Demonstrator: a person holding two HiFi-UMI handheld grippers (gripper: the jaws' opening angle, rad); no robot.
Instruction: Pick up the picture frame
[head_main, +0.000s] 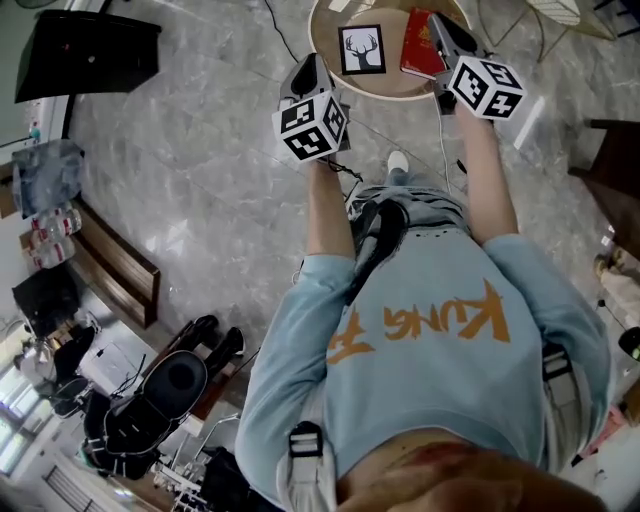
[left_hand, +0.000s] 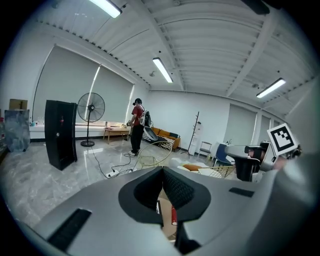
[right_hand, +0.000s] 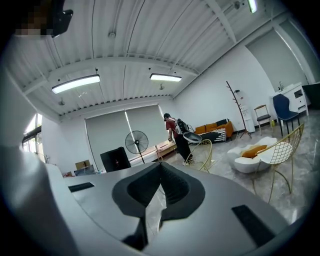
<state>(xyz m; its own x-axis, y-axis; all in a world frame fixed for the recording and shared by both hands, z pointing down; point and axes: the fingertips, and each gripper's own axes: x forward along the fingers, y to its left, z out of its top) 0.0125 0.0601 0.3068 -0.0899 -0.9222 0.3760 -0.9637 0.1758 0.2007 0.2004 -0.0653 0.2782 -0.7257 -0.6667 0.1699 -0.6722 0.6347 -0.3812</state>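
Head view: the picture frame (head_main: 361, 49), showing a black antlered deer head on white, sits on the round table (head_main: 385, 90) beside a red book (head_main: 418, 50) whose gold print is too small to read. The left hand-held gripper (head_main: 306, 72) is left of the frame and apart from it. The right hand-held gripper (head_main: 443, 32) is at the book's far side. Orange letters on the sweatshirt (head_main: 430, 380) include "KUNG".

Left gripper view: the left hand-held gripper (left_hand: 162, 172) has its jaws pressed together with nothing between them.

Right gripper view: the right hand-held gripper (right_hand: 161, 167) also has its jaws pressed together with nothing between them.

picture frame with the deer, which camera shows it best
Head view: the picture frame sits on the round table beside a red book, its deer print whole. The left gripper view shows only slivers of the tabletop, too little to tell. The right gripper view shows none of it.
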